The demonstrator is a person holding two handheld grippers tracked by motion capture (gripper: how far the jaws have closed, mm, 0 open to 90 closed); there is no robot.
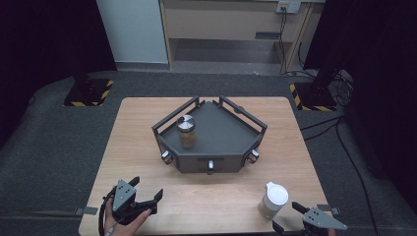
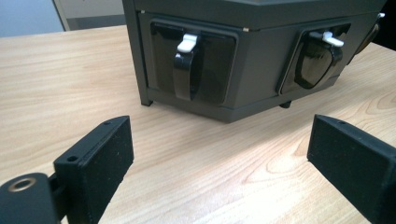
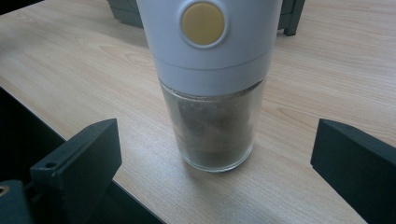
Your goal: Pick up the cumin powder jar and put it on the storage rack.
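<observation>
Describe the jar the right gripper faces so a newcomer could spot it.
Start at the dark rack mid-table, then look toward the near right corner. There the grinder jar stands on bare wood; unlike the metal-capped jar inside the rack, it has a white top.

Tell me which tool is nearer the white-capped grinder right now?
Right. The right tool sits just beside the white-capped grinder, jaws open toward it; the left tool is across the table near the grey rack.

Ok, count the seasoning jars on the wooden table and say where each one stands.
2. A glass jar with a silver metal lid stands inside the dark grey tray; a glass grinder jar with a white top stands on the table's near right, before the right gripper.
</observation>
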